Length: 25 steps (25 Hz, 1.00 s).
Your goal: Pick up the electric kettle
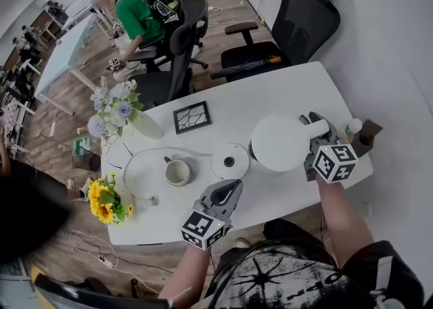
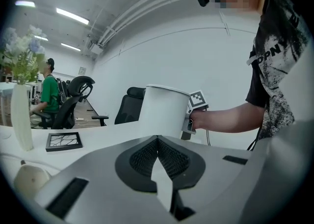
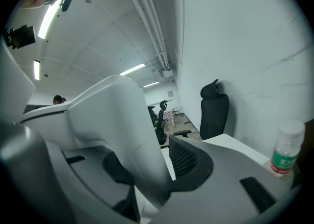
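Step in hand: you have the electric kettle (image 1: 279, 143) by its handle (image 3: 122, 135), off its round base (image 1: 229, 161). It sits just right of that base, toward the right end of the table (image 1: 284, 84).
Right gripper (image 1: 312, 125): the handle stands between your jaws, and both pads look pressed on it, so I read this as a grip.
Left gripper (image 1: 230, 187): your jaws are together on nothing, at the near edge of the table and well clear of the kettle.
Lift: I cannot tell whether the kettle's bottom is off the tabletop; your left gripper hides it in the one view that would show it.
Next move: keep your squeeze firm and raise the kettle straight up and upright.
Watch: the bottle (image 1: 352, 127) just right of your right gripper, and the mug (image 1: 178, 172) left of the base.
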Motion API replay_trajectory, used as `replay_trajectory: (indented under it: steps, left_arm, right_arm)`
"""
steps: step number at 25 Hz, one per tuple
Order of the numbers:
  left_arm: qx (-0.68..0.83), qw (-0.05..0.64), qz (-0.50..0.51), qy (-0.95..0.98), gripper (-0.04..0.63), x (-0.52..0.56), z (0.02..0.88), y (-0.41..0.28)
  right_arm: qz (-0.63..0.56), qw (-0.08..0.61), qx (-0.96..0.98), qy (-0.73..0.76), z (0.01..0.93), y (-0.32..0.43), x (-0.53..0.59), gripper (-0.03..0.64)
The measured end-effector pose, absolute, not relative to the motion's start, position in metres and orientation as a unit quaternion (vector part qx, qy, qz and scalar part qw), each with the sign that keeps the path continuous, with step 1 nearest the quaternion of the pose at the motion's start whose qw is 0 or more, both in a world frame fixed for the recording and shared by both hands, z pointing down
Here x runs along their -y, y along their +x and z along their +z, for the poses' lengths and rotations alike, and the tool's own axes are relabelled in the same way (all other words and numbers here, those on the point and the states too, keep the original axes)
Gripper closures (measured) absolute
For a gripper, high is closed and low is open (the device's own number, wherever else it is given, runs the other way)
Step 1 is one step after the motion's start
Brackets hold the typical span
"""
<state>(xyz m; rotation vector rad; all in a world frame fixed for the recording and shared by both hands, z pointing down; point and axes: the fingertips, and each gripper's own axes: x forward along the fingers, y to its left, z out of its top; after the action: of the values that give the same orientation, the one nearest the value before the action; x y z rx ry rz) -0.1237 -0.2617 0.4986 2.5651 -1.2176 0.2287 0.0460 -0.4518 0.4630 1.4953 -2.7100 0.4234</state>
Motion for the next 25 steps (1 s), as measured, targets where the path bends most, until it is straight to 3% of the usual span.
replay_trajectory:
  steps: [10,25]
  left_arm:
    - [0.374,0.153,0.088,0.91,0.593,0.256,0.509,-0.081]
    - [0.349,0.166,0.107,0.916,0.594,0.264,0.526,-0.053]
  right_arm:
    - [0.143,0.009,0.828,0.542,0.476,0.13,0.429,0.474]
    - [0.163,0.007,0.828,0.537,0.512,0.151,0.42,0.466]
